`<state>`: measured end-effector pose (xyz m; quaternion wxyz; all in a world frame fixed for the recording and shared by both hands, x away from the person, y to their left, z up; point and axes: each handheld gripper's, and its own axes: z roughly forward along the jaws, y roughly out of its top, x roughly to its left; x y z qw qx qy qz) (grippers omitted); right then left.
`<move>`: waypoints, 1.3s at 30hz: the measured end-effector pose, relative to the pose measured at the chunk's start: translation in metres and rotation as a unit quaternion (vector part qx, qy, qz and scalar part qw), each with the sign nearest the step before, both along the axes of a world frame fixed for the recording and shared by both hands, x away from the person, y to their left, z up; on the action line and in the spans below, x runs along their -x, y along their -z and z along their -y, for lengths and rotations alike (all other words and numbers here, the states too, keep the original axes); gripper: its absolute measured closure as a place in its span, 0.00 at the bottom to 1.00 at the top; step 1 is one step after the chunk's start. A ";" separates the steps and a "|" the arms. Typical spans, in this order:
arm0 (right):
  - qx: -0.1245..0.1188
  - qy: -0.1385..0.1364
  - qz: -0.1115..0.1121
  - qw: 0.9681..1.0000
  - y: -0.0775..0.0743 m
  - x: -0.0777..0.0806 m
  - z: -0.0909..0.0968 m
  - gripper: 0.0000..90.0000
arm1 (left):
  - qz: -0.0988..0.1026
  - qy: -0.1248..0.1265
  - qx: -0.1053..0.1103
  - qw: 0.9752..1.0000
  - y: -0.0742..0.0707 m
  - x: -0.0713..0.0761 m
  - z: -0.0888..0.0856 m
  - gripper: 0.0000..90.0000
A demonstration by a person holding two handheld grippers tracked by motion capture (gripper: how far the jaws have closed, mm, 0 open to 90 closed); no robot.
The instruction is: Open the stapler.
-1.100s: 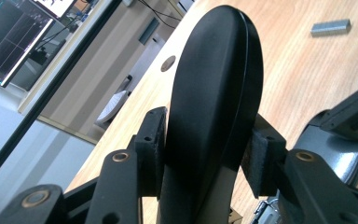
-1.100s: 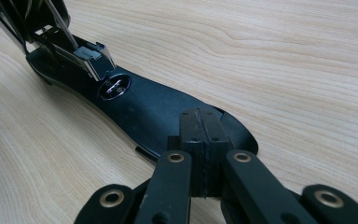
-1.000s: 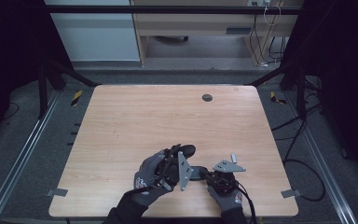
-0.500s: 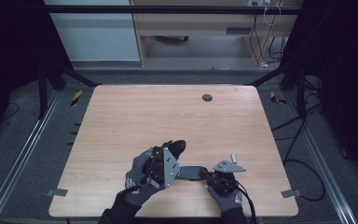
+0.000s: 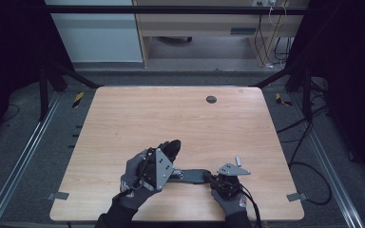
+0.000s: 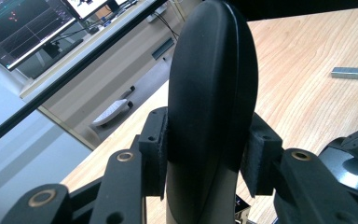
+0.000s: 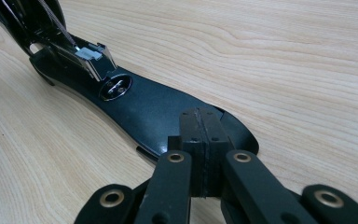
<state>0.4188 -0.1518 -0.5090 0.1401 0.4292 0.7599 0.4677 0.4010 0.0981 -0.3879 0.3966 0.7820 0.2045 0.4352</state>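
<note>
Left claw (image 6: 209,151): clamped on the stapler top (image 6: 209,70), pads on both its flanks, lower centre of the left gripper view.
Right claw (image 7: 200,135): closed and empty, tips resting on the stapler base (image 7: 144,109).
Stapler: lower centre of the high view, base flat on the table (image 5: 147,118), top swung up.
Staples (image 6: 348,72): loose, upper right.
Advice: pin the base firmly; swing the top about its hinge without twisting.

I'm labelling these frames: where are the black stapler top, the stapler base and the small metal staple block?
stapler top (image 6: 209,88), left gripper view, its curved black cover.
stapler base (image 7: 154,112), right gripper view, its flat black middle.
staple block (image 6: 348,72), left gripper view, its top face.
</note>
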 end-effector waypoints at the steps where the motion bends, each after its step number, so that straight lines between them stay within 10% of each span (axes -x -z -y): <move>1: 0.000 0.000 0.000 1.000 0.000 0.000 0.000 1.00 | 0.000 -0.001 0.002 1.000 0.000 0.000 -0.001 0.64; 39: -0.004 -0.004 -0.002 1.000 0.000 0.000 -0.001 1.00 | -0.021 -0.020 0.116 0.993 -0.010 0.000 -0.057 0.65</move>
